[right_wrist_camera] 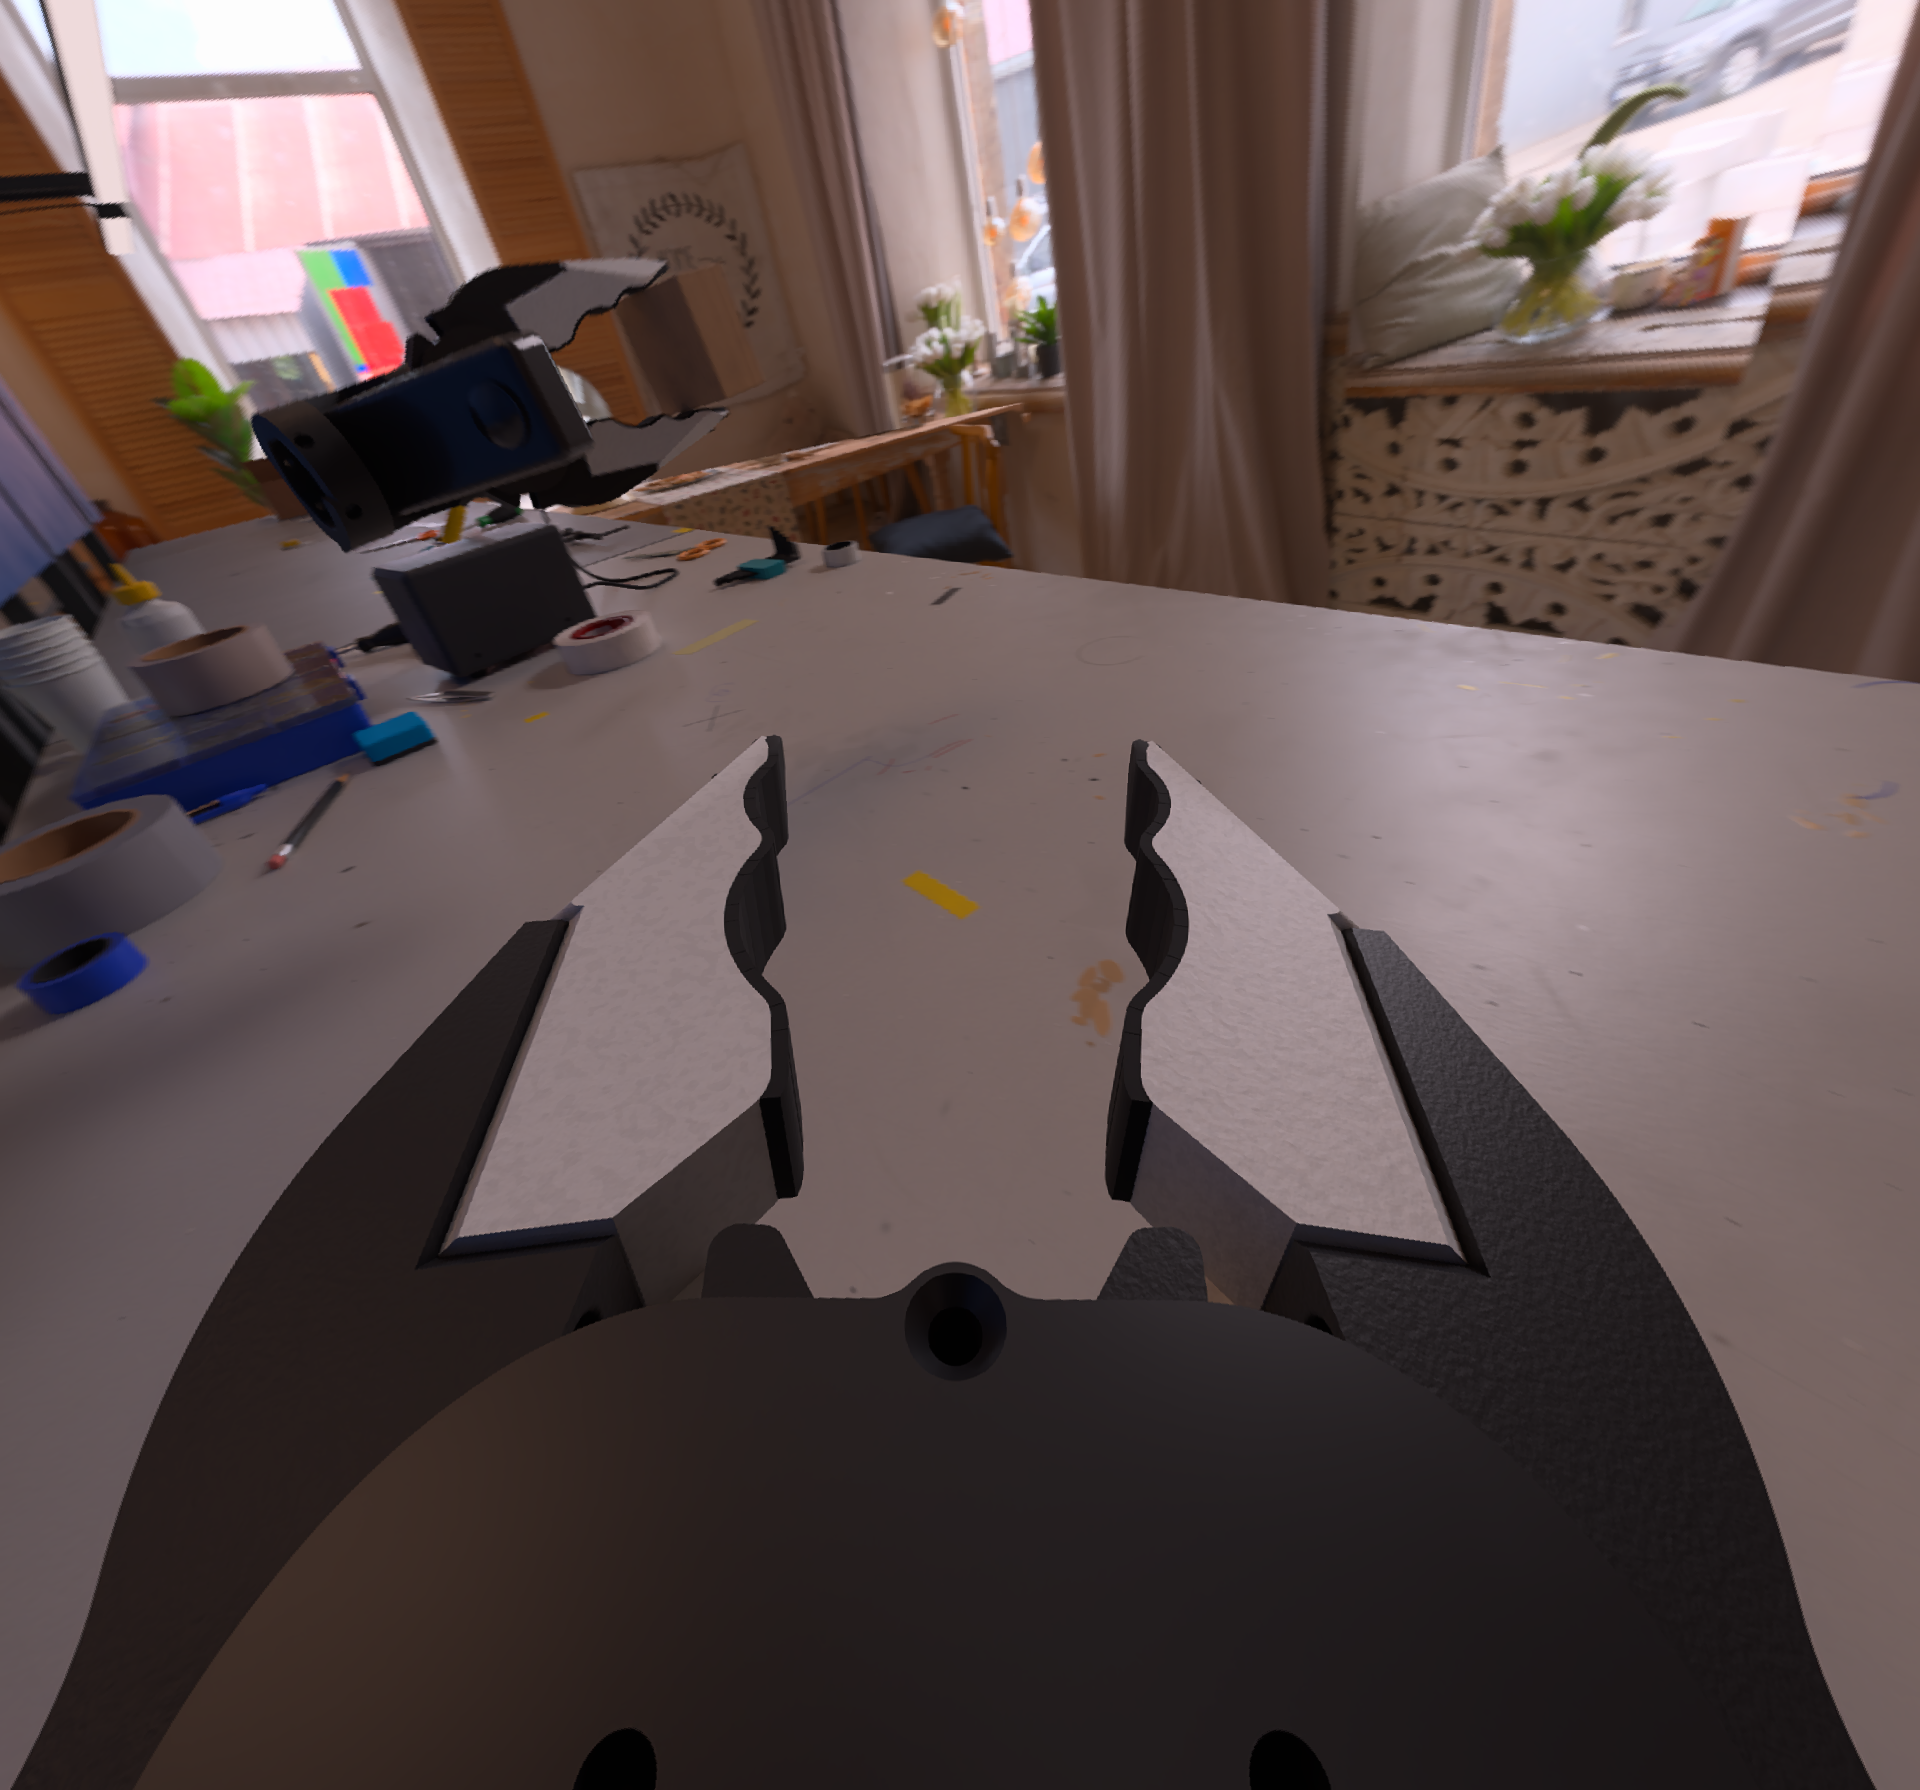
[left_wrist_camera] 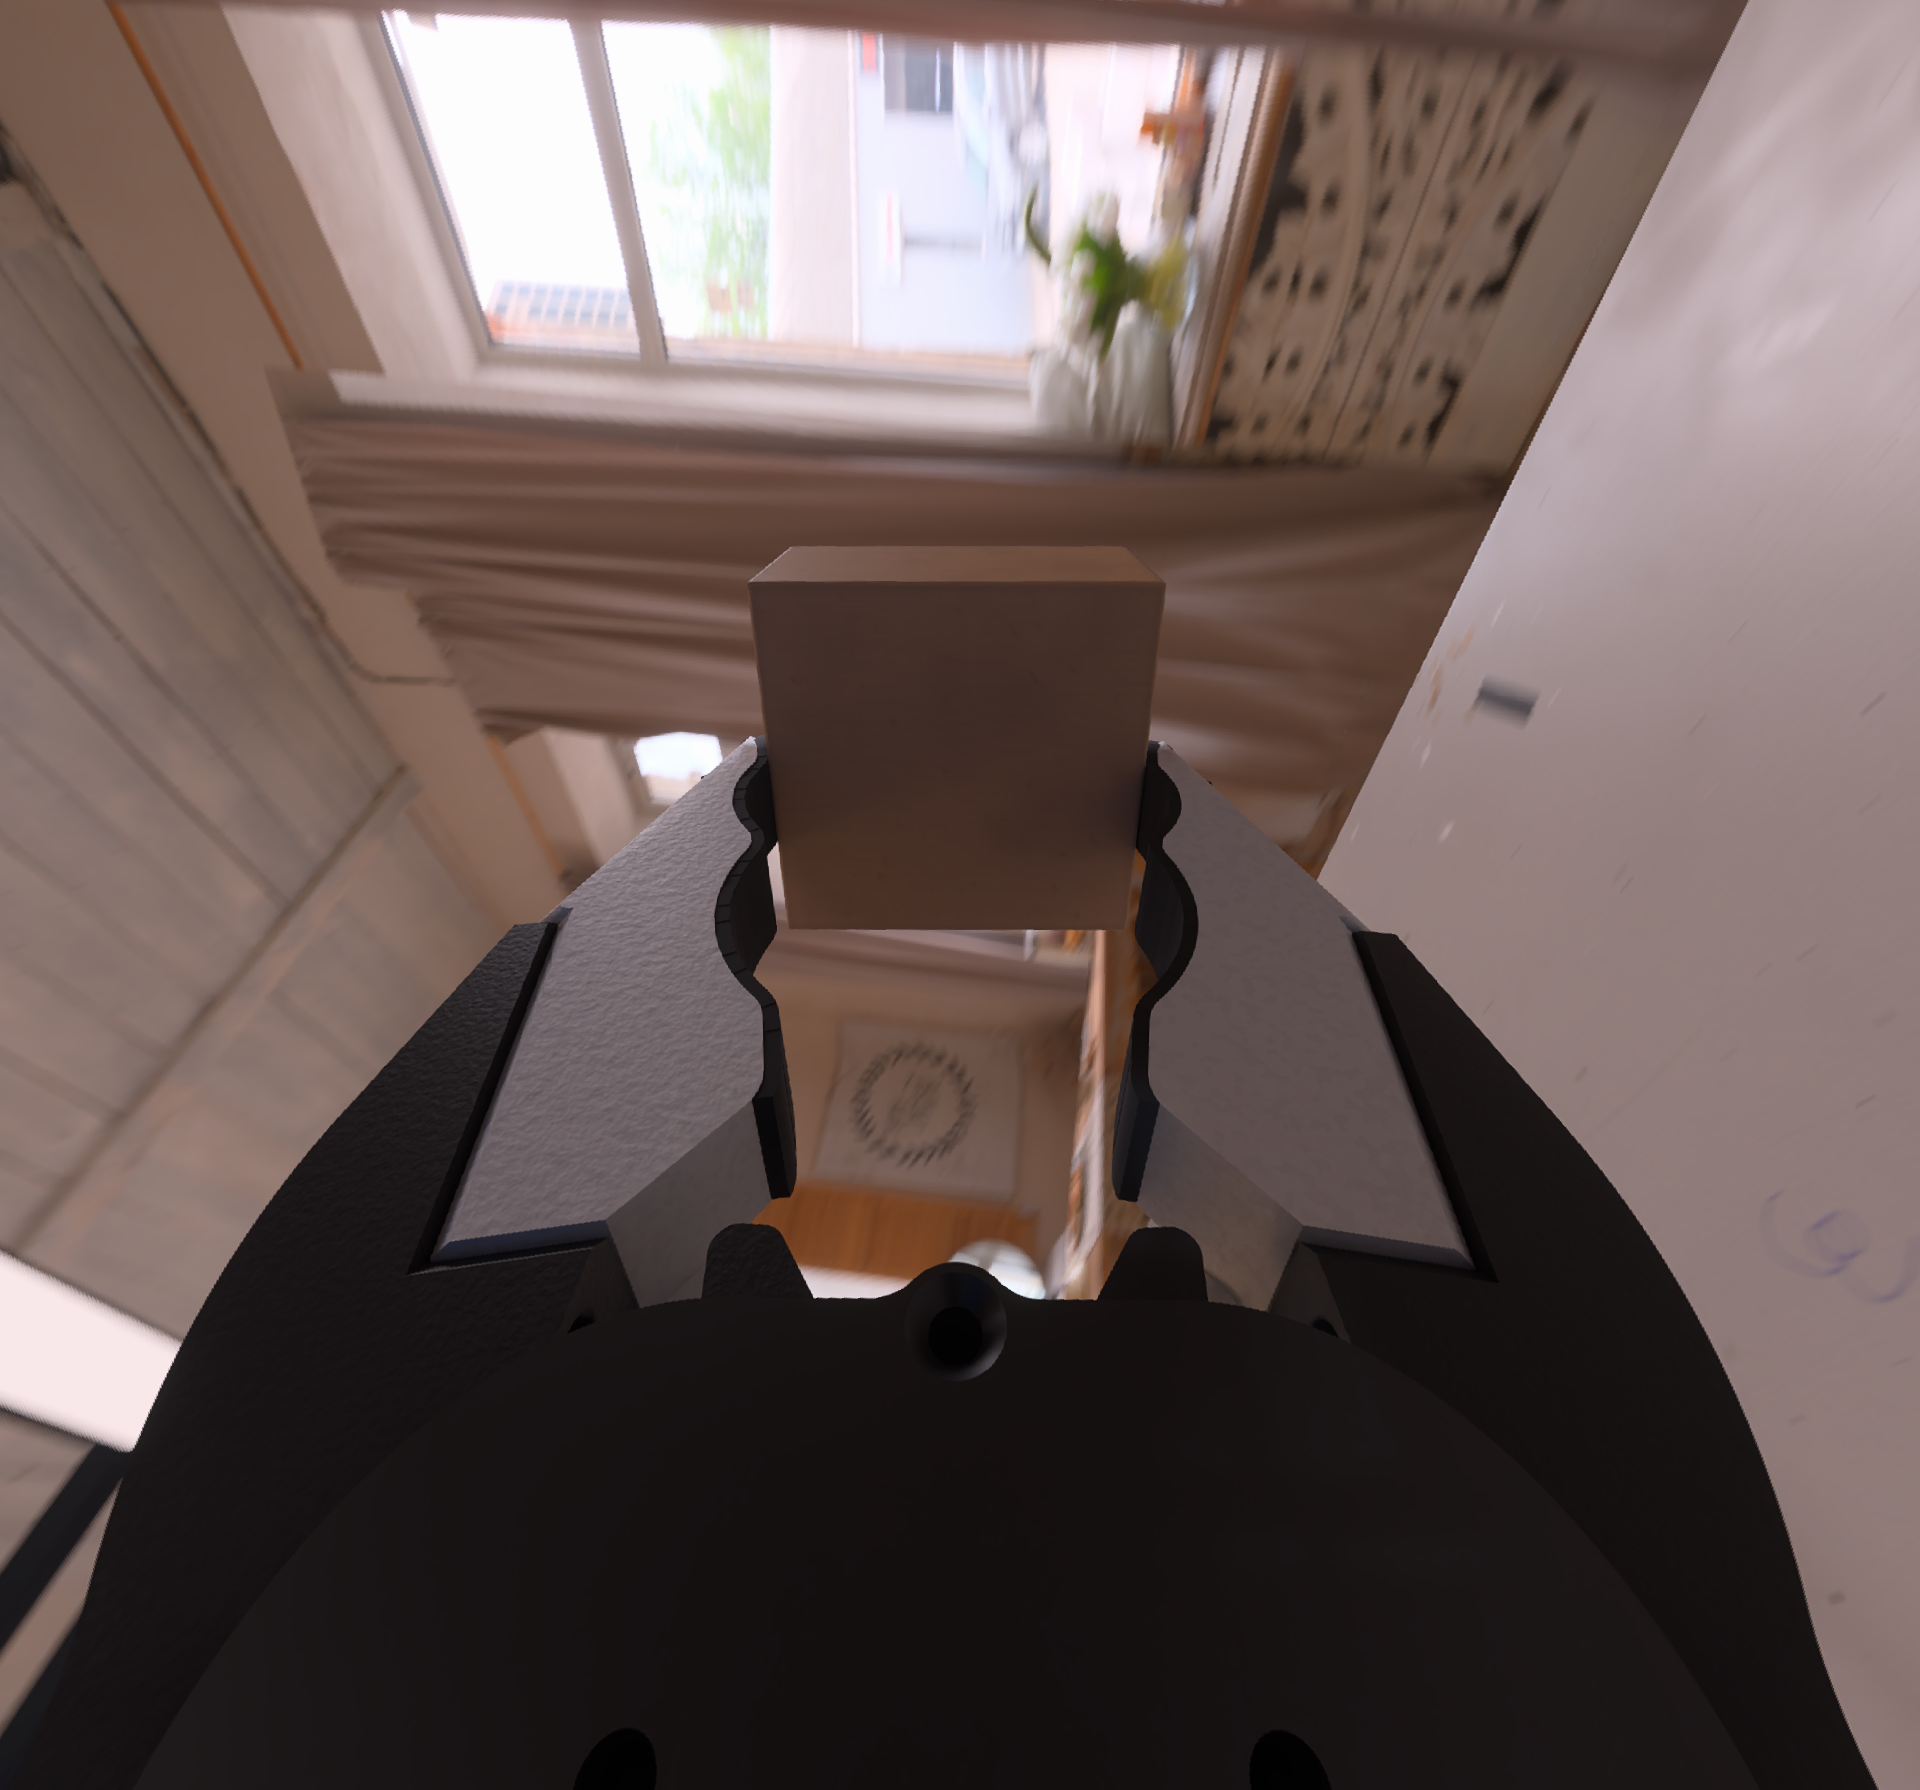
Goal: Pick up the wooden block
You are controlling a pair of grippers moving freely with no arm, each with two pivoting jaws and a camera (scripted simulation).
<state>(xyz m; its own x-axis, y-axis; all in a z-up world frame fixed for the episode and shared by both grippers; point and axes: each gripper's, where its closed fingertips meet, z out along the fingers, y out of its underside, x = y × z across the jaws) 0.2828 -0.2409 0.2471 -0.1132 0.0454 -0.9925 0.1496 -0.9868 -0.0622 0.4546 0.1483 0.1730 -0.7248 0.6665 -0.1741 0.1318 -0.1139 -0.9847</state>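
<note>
The wooden block (left_wrist_camera: 954, 732) is a plain light-brown cube held between my left gripper's (left_wrist_camera: 956, 784) two fingers, near their tips. The left wrist view is rolled on its side, with the table (left_wrist_camera: 1714, 805) running up its right edge. In the right wrist view the left gripper (right_wrist_camera: 675, 343) hangs in the air above the table's far left, turned sideways, with the block (right_wrist_camera: 681, 338) in its jaws, well clear of the tabletop. My right gripper (right_wrist_camera: 956, 764) is open and empty, low over the grey table (right_wrist_camera: 1351, 805).
On the table's left stand a black box (right_wrist_camera: 483, 597), tape rolls (right_wrist_camera: 608, 641) (right_wrist_camera: 213, 665) (right_wrist_camera: 83, 971), a blue tray (right_wrist_camera: 218, 748), a pencil (right_wrist_camera: 309, 821) and small tools (right_wrist_camera: 753, 568). A yellow tape strip (right_wrist_camera: 940, 893) lies between my right fingers. Windows and curtains stand behind.
</note>
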